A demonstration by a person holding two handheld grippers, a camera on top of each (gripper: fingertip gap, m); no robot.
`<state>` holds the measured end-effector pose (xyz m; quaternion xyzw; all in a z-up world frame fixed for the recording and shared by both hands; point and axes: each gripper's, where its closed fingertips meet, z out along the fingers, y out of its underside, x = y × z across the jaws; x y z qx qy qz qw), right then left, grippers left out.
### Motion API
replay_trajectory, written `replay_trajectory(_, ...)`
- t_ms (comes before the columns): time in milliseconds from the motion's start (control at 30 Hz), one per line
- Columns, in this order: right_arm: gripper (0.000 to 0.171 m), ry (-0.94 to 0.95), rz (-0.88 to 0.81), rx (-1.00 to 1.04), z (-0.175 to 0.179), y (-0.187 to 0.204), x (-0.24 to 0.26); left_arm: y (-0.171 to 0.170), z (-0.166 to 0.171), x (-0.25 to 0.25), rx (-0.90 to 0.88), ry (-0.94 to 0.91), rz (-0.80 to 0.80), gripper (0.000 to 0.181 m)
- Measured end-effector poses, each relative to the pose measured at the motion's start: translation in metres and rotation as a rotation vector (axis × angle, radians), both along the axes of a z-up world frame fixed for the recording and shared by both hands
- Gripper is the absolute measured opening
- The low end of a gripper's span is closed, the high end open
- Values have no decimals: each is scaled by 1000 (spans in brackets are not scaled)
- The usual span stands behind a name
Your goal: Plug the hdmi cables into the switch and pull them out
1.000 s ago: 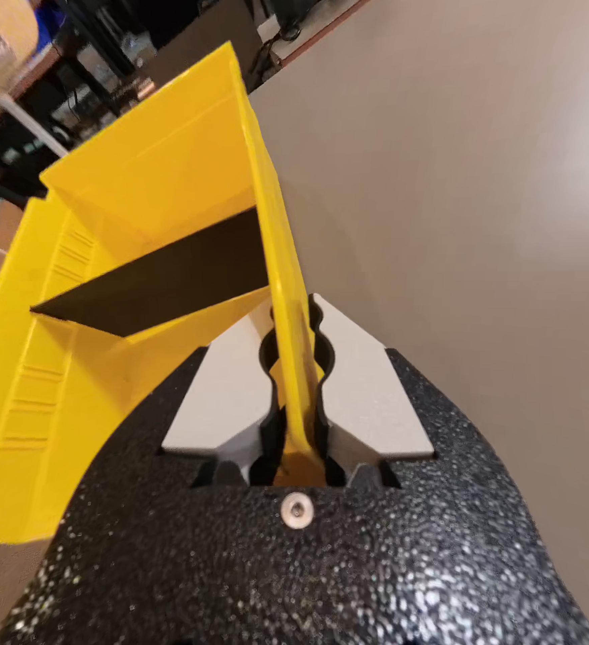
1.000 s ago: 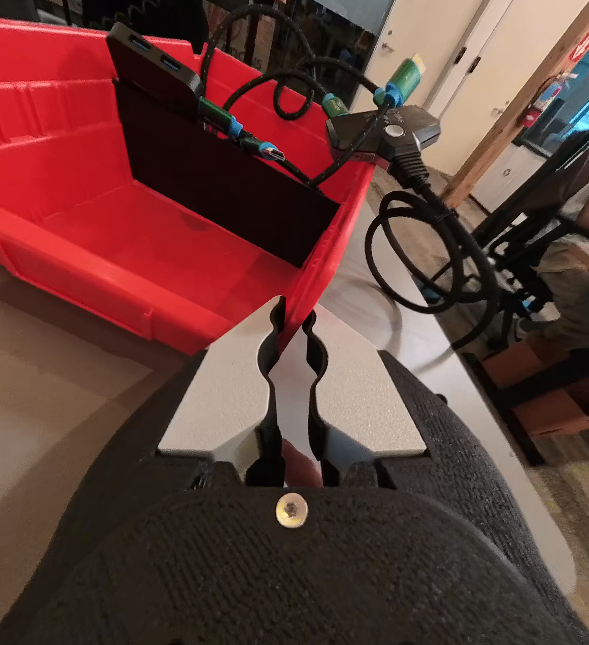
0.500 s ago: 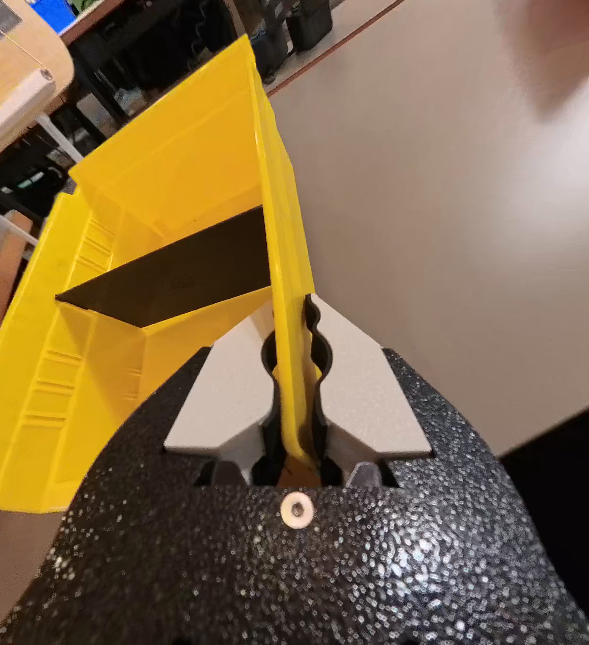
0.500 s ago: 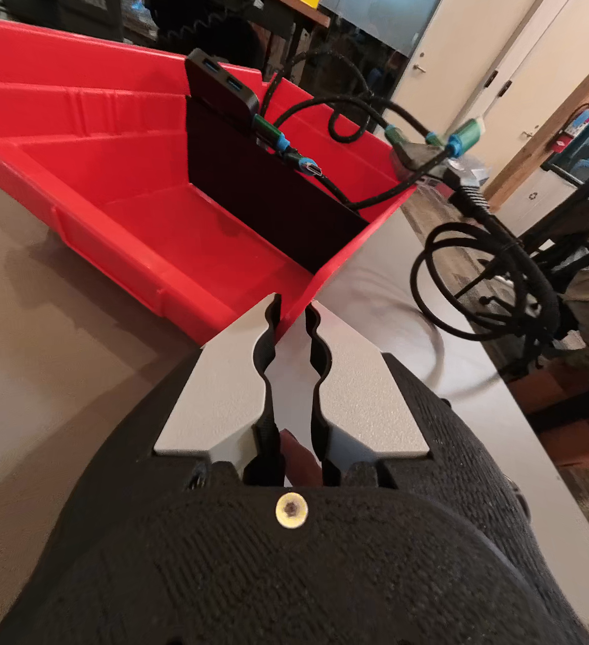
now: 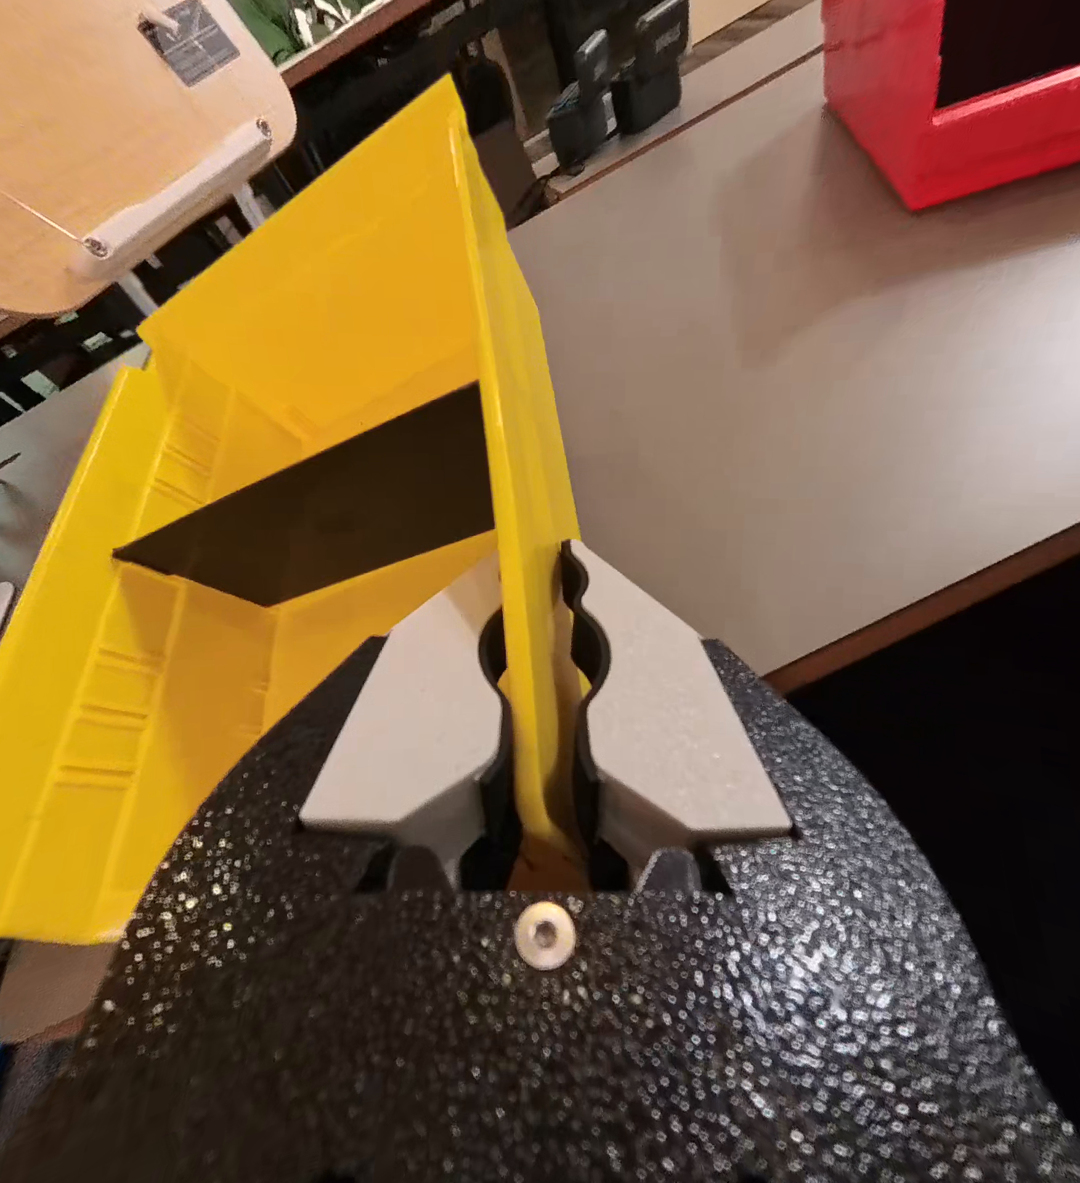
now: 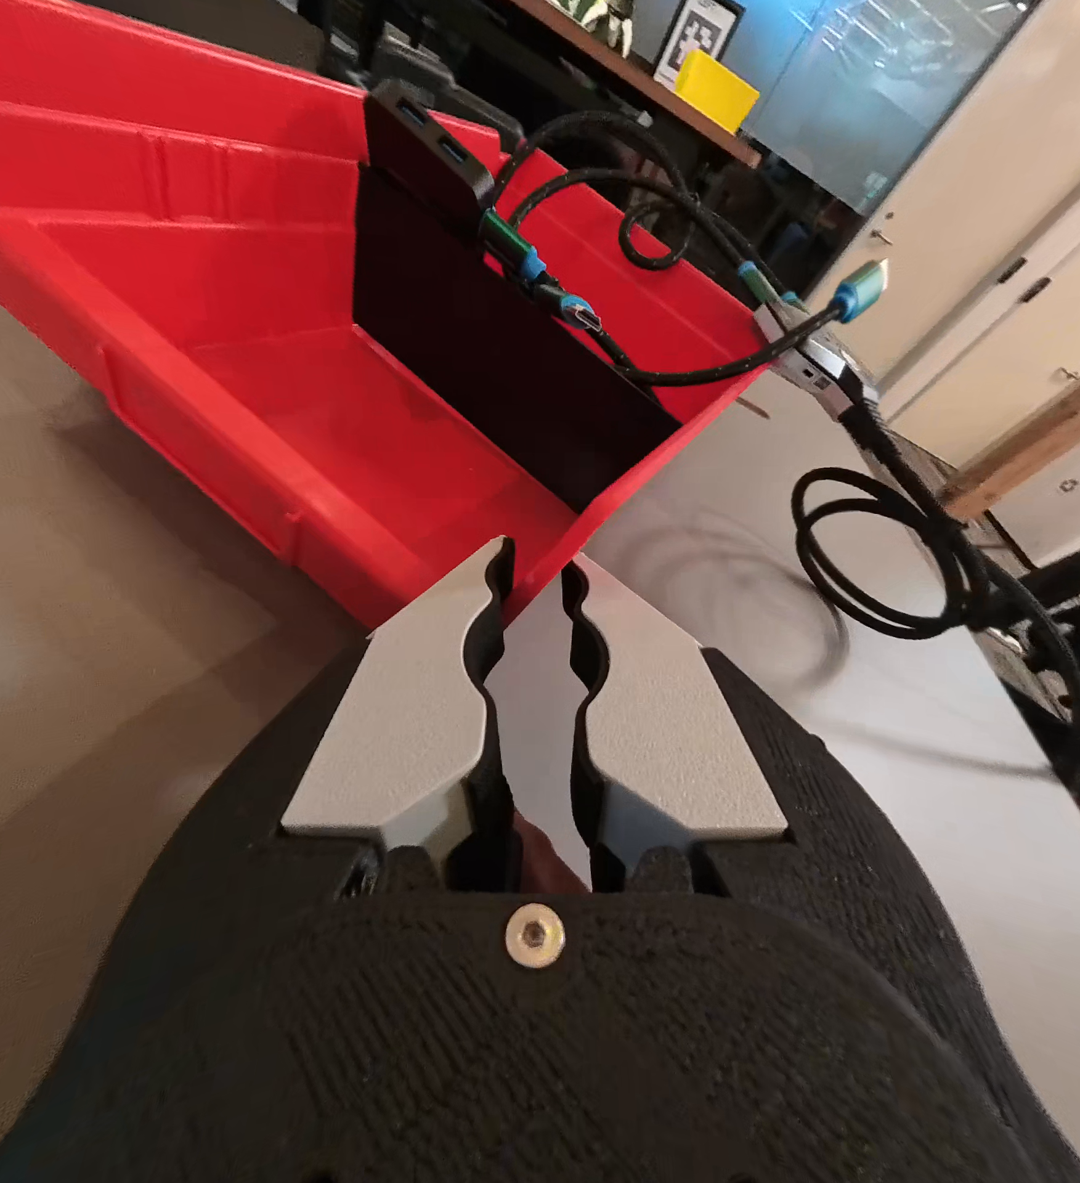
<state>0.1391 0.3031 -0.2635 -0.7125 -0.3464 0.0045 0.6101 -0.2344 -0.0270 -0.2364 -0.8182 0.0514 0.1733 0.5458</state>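
Setup step: your left gripper (image 5: 532, 576) clamped on yellow plastic bin (image 5: 307, 410) wall, right gripper (image 6: 534, 566) parted, straddling red plastic bin (image 6: 217, 333) corner. Braided HDMI cables (image 6: 595, 205) and black switch (image 6: 425, 150) sit on red bin's black divider (image 6: 460, 333). Next: release bin, reach for plug.

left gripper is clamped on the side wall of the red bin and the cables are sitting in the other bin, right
Not quite: the left gripper is clamped on the side wall of the yellow bin, as the left wrist view shows. The cables are in the other bin, the red bin, in the right wrist view.
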Motion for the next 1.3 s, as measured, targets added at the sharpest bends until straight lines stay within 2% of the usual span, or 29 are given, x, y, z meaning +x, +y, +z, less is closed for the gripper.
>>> replay_trajectory(133,14,-33,33,24,0,-13,-33,-3,2,1,-3,34,-3,7)
replay_trajectory(333,14,-46,84,57,0,-29,-71,-4,1,23,-47,57,-122,7)
replay_trajectory(567,15,-43,118,58,0,-34,-80,3,-6,38,-65,35,-196,8)
replay_trajectory(667,22,-10,167,39,1,-34,-80,3,-9,41,-76,40,-209,8)
replay_trajectory(733,33,8,214,21,2,-35,-79,3,-10,41,-75,35,-210,8)
replay_trajectory(867,70,-24,285,50,14,-39,-63,2,-9,38,-67,26,-201,8)
replay_trajectory(933,95,-42,331,76,22,-37,-47,2,-9,35,-64,25,-194,8)
replay_trajectory(1033,91,-121,230,87,26,5,10,1,-10,32,-65,22,-187,9)
replay_trajectory(1100,77,-151,105,58,23,49,59,2,-12,31,-72,22,-186,9)
replay_trajectory(1167,66,-159,30,-39,10,90,96,4,-14,32,-82,28,-186,9)
replay_trajectory(1300,66,-337,-47,-218,-28,153,140,6,-17,34,-103,37,-195,9)
